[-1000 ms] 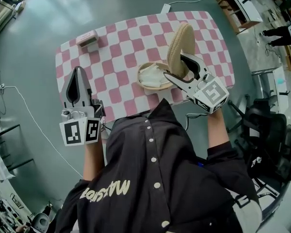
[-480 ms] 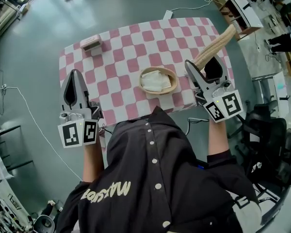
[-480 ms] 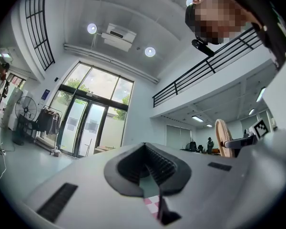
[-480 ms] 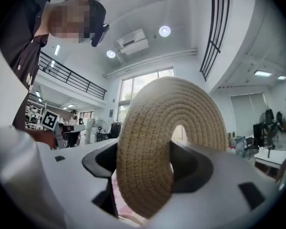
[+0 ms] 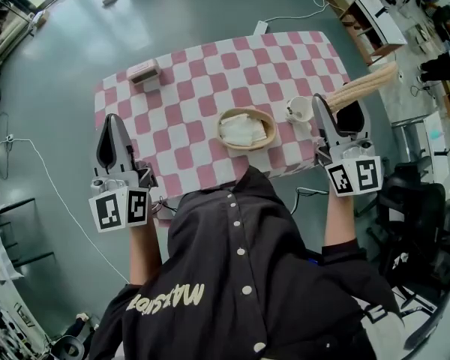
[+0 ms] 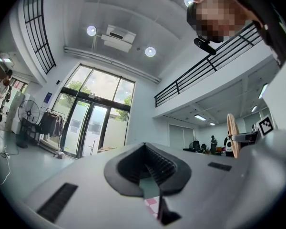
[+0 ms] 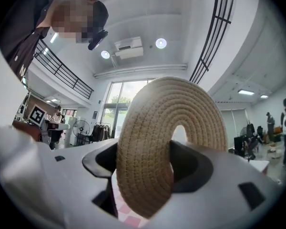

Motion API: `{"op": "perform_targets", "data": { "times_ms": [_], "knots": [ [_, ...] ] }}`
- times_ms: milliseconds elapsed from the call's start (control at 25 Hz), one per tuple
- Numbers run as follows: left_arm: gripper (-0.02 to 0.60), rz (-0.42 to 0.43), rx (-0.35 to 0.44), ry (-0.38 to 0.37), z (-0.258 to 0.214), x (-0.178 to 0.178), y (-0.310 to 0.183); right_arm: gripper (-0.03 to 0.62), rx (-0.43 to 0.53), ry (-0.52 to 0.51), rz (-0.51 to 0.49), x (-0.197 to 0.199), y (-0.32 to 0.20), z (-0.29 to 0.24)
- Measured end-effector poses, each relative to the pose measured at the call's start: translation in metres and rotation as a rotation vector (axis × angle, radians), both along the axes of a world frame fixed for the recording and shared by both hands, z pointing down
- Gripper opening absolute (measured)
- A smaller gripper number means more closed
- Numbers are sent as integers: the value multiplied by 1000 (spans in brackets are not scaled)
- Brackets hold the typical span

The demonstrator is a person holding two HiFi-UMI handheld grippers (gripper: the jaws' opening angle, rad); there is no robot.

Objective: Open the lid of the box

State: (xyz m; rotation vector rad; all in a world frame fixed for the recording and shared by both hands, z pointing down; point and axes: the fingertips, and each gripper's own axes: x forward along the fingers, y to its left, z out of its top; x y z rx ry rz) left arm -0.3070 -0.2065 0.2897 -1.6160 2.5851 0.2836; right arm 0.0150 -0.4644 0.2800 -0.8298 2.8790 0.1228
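Note:
The woven box [image 5: 245,128] sits uncovered on the checked tablecloth, with white cloth lying inside it. Its round woven lid [image 5: 364,85] is off to the right, held on edge over the table's right end. My right gripper [image 5: 337,109] is shut on the lid. In the right gripper view the lid [image 7: 167,128] fills the space between the pads and stands upright. My left gripper [image 5: 109,142] hovers past the table's left front corner, its jaws shut with nothing in them. The left gripper view shows the lid [image 6: 232,135] edge-on at far right.
A small white cup [image 5: 300,109] stands on the pink-and-white checked table [image 5: 202,81], right of the box. A pink-topped little box [image 5: 144,72] sits at the far left corner. Black chairs [image 5: 412,216] stand to the right. Cables run over the grey floor.
My right gripper lifted the lid off the box and swung it up and to the right, clear of the box. The white cup came into sight. The left gripper barely shifted.

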Motion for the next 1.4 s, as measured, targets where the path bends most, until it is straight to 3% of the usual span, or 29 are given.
{"op": "perform_targets", "data": {
  "times_ms": [680, 1400],
  "knots": [
    [9, -55, -54, -33, 8, -11, 10, 318, 63, 45, 172, 52, -14, 9],
    [11, -63, -50, -4, 11, -12, 6, 317, 37, 71, 178, 52, -18, 26]
  ]
}}
